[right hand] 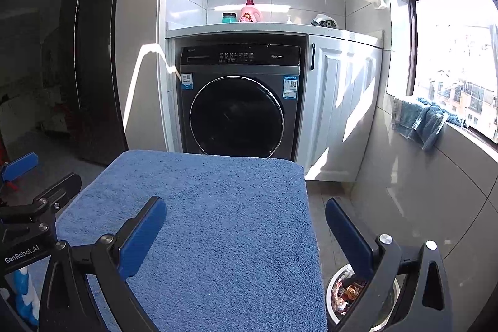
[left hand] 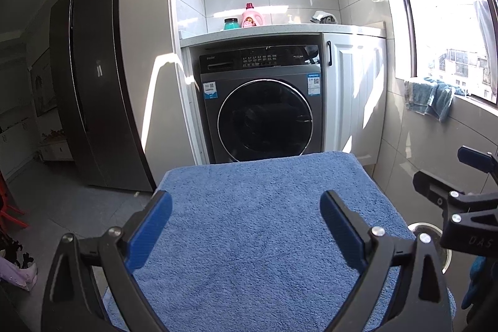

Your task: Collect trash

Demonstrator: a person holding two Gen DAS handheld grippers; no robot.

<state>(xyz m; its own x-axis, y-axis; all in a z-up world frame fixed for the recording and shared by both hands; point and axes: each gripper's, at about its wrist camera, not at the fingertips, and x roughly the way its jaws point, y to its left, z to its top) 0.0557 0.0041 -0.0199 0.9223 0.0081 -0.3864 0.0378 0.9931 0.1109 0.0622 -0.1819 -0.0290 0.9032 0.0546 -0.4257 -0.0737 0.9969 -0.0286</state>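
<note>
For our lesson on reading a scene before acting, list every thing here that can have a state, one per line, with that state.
Left gripper: jaws open, holding nothing.
Right gripper: jaws open, holding nothing.
Washing machine: door shut.
Cabinet door: shut.
Trash bin: uncovered, wrappers inside.
Blue towel: spread flat, nothing on it.
Teal cloth: draped over the sill.
Pink detergent bottle: upright, capped.

Harsh window (left hand: 448, 30) sunlight, dark fisheye edges

Sunlit tiled laundry nook, washing machine (left hand: 260, 101) under counter (left hand: 280, 31), window (left hand: 448, 30) right, possibly a fridge (left hand: 93, 77) left.
</note>
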